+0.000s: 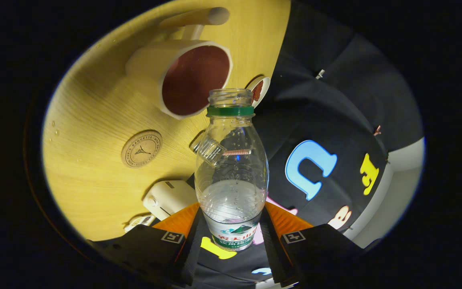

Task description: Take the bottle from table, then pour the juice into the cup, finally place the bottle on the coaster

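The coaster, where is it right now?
In the gripper view, the round coaster lies flat on the wooden table, apart from the cup, beside the bottle the tool grips.

Tool (231, 237) with blocky dark housings, square coded tags (one each side), ridged inner faces

Coaster (141, 148) — "PARIS BAGUETTE", partly legible

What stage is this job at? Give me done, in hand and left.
Done: the bottle is off the table, uncapped, and the gripper has its jaws shut on its lower body.
In hand: it is being carried with its mouth near the cup; liquid sits low in the bottle, none leaving.
Left: the pour, as far as I can tell, then setting the bottle on the coaster.
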The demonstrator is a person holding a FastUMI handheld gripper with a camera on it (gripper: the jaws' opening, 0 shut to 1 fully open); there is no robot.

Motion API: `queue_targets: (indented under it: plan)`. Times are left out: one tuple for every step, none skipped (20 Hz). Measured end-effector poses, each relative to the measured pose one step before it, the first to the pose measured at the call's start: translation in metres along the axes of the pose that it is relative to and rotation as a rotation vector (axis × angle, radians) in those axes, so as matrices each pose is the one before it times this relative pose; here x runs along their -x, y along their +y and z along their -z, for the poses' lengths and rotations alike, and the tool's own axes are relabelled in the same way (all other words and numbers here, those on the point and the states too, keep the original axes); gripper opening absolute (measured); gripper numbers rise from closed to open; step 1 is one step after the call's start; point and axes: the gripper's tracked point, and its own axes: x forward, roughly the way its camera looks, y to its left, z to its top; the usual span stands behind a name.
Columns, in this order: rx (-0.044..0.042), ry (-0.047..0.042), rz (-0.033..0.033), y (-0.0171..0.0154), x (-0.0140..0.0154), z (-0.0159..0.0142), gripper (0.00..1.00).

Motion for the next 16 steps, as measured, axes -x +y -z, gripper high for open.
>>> queue_targets:
  plan:
    - [-0.0487, 0.00288, -0.01417, 0.00448, 0.00239, -0.00028, 0.74]
    - [-0.06007, 0.00648, -0.01981, 0.00594, 0.00261, 0.00044, 0.74]
    - [-0.07768, 0.00954, -0.02521, 0.00935, 0.00128, 0.0016, 0.74]
    - [-0.09014, 0.01036, -0.03181, 0.00907, 0.00146, 0.00153, 0.74]
    - [-0.0912, 0.01613, -0.02949, 0.00783, 0.00306, 0.00062, 0.74]
    - [-0.08281, 0.00594, -0.02161, 0.00408, 0.00122, -0.00051, 0.74]
    - [-0.06798, 0.00993, -0.00758, -0.0008, 0.00041, -0.00063, 0.74]
    - [-0.06114, 0.00109, -0.00734, 0.00052, 0.00123, -0.0013, 0.74]
    - [-0.06339, -0.00521, -0.01187, 0.00182, -0.00061, -0.00306, 0.74]
    - [-0.0699, -0.00759, -0.02075, 0.00414, 0.00265, -0.00282, 0.74]
    - [-0.08225, -0.01129, -0.02835, 0.00436, 0.00197, -0.00241, 0.74]
    - [-0.09311, -0.01677, -0.03733, 0.00625, 0.00382, -0.00473, 0.74]
    - [-0.10242, -0.01323, -0.04856, 0.00703, -0.00023, -0.00103, 0.74]
    - [-0.11228, -0.00844, -0.04268, 0.00511, 0.00323, -0.00058, 0.74]
    - [-0.11663, -0.00824, -0.03807, 0.00217, 0.00288, -0.00159, 0.74]
    - [-0.12244, -0.01026, -0.03465, 0.00104, 0.00188, -0.00243, 0.74]
